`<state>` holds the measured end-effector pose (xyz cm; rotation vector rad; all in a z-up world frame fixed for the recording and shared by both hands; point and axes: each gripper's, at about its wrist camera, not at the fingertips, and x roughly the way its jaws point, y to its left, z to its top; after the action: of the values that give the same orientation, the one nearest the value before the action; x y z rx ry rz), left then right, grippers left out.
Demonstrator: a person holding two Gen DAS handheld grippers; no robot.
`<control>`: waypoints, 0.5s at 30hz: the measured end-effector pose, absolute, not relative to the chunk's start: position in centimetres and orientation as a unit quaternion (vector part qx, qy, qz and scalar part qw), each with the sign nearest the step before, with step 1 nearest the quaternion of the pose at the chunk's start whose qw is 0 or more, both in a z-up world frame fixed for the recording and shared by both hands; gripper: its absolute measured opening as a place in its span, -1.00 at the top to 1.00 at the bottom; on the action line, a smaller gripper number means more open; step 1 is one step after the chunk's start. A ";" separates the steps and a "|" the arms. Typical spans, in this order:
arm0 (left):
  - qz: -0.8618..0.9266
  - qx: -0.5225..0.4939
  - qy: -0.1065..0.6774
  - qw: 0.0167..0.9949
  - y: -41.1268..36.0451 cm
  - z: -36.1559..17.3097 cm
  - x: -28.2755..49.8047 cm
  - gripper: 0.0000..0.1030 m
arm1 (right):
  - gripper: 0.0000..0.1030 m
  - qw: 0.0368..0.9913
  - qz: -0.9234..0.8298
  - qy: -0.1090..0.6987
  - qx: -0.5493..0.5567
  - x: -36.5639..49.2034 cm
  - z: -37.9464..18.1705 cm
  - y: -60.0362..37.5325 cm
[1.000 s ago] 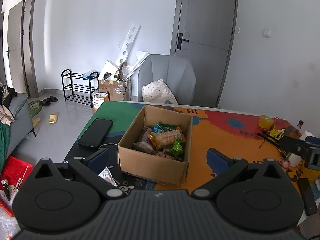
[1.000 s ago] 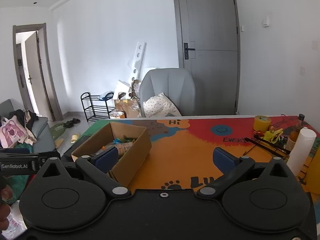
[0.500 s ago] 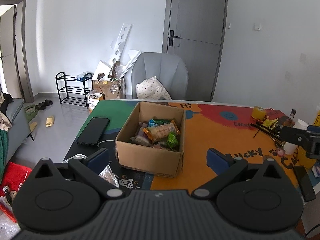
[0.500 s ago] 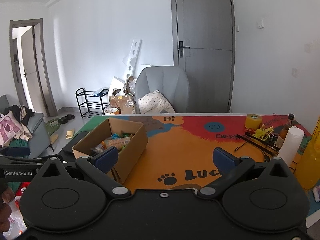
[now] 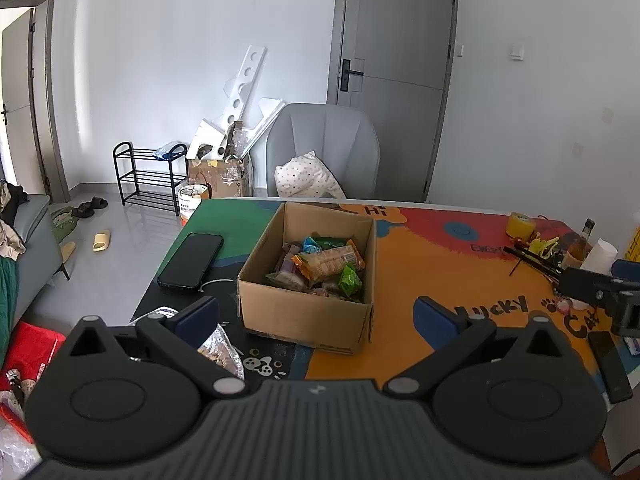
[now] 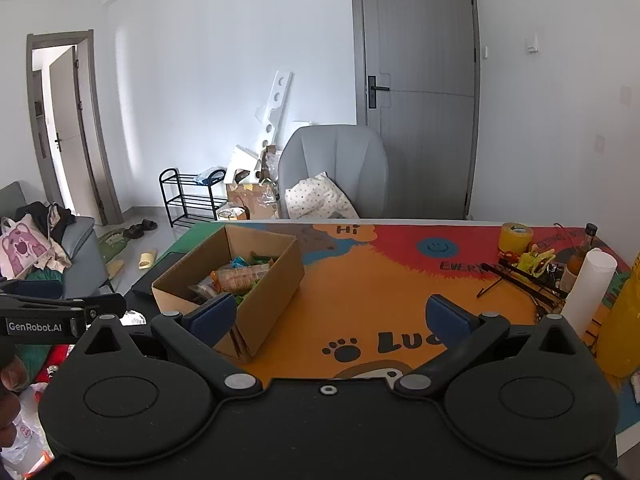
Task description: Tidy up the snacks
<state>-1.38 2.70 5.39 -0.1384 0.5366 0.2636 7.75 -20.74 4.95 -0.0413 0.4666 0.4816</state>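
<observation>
- Left gripper [image 5: 316, 314]: fingers spread wide, empty, low in frame.
- Right gripper [image 6: 330, 318]: likewise apart.
- Cardboard box [image 5: 306, 316] of snacks [image 5: 326, 264], frame centre; lower packets hidden.
- Foil packet [image 5: 220, 350] partly behind left finger.

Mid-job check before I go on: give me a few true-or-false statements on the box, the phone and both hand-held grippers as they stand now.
1. The box holds snack packets. True.
2. The left hand-held gripper is shut on a packet. False: its jaws are wide open and hold nothing.
3. The phone lies inside the box. False: it lies flat on the table mat, left of the box.
4. The right hand-held gripper is open and empty. True.
5. The yellow tape roll sits at the far right of the table. True.
6. The box is closed. False: its top is open.
</observation>
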 end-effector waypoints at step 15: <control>0.126 -0.066 0.270 0.952 2.8 5.4 -1.5 -1.00 | -1.00 0.941 0.238 0.240 -0.017 8.1 4.4 -20.6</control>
<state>-1.48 2.75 5.36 -0.1341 0.5496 0.2552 8.12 -20.65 4.44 -0.0348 0.4887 0.4857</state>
